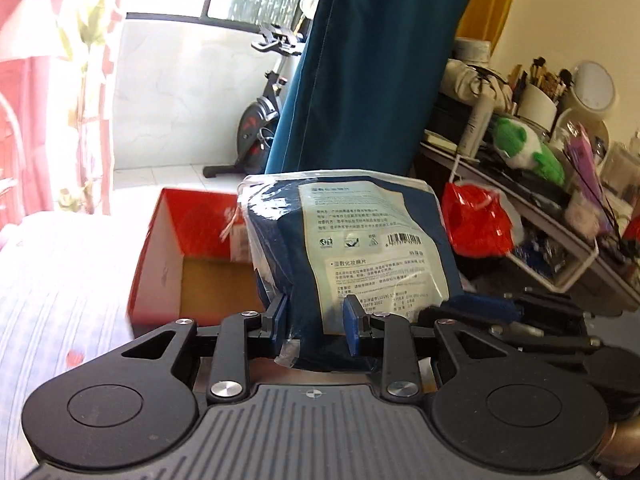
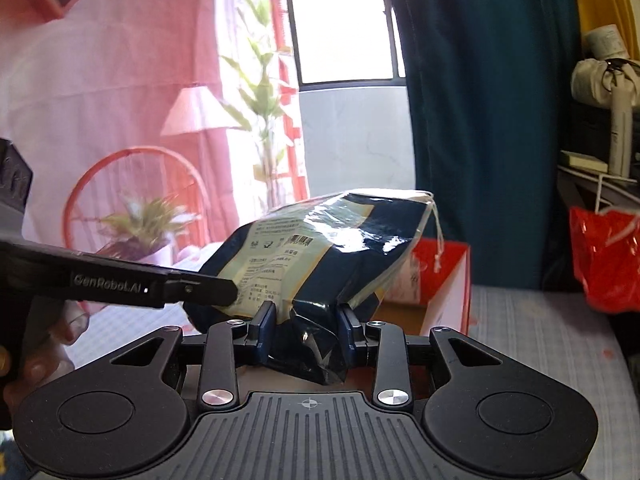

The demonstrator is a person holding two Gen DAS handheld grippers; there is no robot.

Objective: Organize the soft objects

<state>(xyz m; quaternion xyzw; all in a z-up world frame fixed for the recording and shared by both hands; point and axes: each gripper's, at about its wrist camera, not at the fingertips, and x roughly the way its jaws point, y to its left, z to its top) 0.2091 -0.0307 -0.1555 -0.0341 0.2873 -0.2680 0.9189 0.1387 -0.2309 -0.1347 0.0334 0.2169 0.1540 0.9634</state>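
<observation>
Both grippers are pinching the same soft pack [image 1: 348, 248] at its near end, holding it in the air above the striped bed [image 1: 60, 300], with the open red box [image 1: 192, 256] just behind it. The left gripper [image 1: 318, 322] is gripping one part, the right gripper [image 2: 306, 328] a crumpled corner, both pointing slightly downward, side by side. The pack is showing dark blue under glossy clear wrap, with a pale printed label and barcode.
</observation>
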